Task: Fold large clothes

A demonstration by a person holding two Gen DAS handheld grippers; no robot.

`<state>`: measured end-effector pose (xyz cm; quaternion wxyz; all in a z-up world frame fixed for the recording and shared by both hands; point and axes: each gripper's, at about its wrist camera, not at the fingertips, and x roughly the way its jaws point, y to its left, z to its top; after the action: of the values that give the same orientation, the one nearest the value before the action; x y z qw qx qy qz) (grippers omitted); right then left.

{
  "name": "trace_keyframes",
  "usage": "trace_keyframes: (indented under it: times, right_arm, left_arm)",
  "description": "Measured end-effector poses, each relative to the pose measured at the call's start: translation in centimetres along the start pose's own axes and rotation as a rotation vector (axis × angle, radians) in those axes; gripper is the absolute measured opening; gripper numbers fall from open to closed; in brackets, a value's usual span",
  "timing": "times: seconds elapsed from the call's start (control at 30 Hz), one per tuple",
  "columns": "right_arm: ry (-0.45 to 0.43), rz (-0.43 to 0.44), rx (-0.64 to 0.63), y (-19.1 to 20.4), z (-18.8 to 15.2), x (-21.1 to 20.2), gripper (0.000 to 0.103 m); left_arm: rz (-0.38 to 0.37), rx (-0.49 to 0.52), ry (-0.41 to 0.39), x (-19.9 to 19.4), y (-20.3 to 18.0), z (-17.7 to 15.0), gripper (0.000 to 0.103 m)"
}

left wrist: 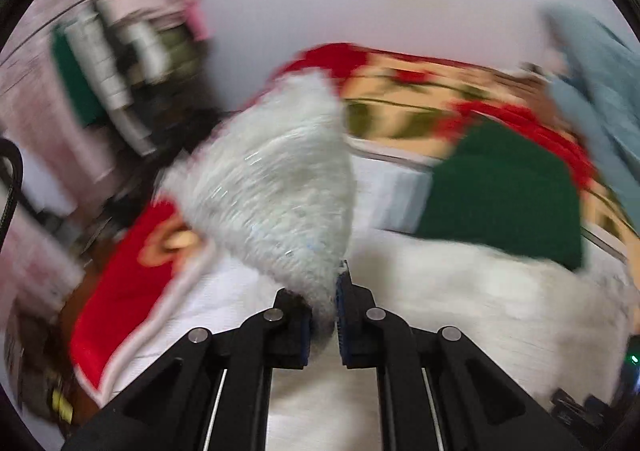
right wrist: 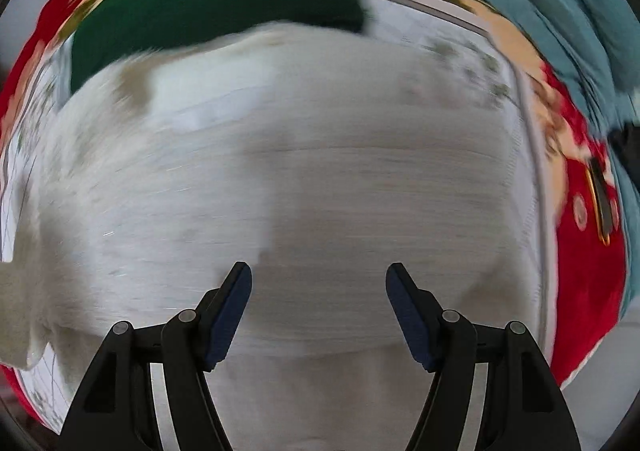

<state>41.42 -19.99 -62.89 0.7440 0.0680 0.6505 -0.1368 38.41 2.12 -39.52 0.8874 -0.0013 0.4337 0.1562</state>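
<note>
Left gripper (left wrist: 323, 325) pinching fuzzy white garment (left wrist: 276, 187), lifted toward 12 o'clock; right gripper (right wrist: 319, 307) spread, empty above it. Blurred, so probably thin bite; could slip mid-swing.

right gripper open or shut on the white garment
Open: the right gripper has its pads wide apart above the white garment, nothing between them.
</note>
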Motion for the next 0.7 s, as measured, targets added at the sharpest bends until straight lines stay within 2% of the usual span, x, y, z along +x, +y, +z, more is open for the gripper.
trace_keyframes:
  times: [0.03,0.13,0.23,0.33,0.43,0.53,0.57,0.63,0.67,0.7]
  right_arm:
    - [0.0,-0.005,0.017,-1.2,0.1,0.1,0.071]
    - [0.024,-0.039,0.118,-8.5,-0.2,0.7,0.071]
    - [0.045,-0.066,0.203,-13.8,-1.4,1.1,0.071]
    - [0.061,-0.093,0.267,-18.7,-2.4,1.6,0.071]
    - [0.079,-0.103,0.299,-21.6,-3.2,2.1,0.071]
    - [0.094,-0.091,0.323,-23.7,-3.9,2.7,0.071]
    - [0.1,-0.083,0.331,-24.0,-4.1,2.9,0.071]
    - [0.112,-0.058,0.348,-24.7,-4.3,3.2,0.071]
    - [0.12,-0.043,0.357,-24.9,-4.5,3.2,0.071]
    - [0.125,-0.022,0.366,-25.0,-4.7,3.1,0.071]
  left_arm:
    - [-0.026,0.022,0.005,-0.2,-1.8,-0.1,0.007]
    - [-0.143,0.13,0.046,-0.8,-10.0,-1.7,0.007]
    - [-0.193,0.227,0.077,-0.7,-15.6,-3.7,0.007]
    - [-0.198,0.319,0.139,0.5,-20.5,-6.6,0.008]
    - [-0.182,0.353,0.185,1.6,-22.7,-8.4,0.013]
    - [-0.178,0.354,0.218,2.1,-23.4,-9.1,0.015]
    - [-0.178,0.352,0.218,2.0,-23.1,-9.1,0.022]
    - [-0.204,0.353,0.216,1.6,-23.2,-8.9,0.054]
    - [-0.217,0.354,0.22,1.3,-23.4,-8.9,0.085]
    - [-0.231,0.352,0.224,1.0,-23.4,-8.8,0.09]
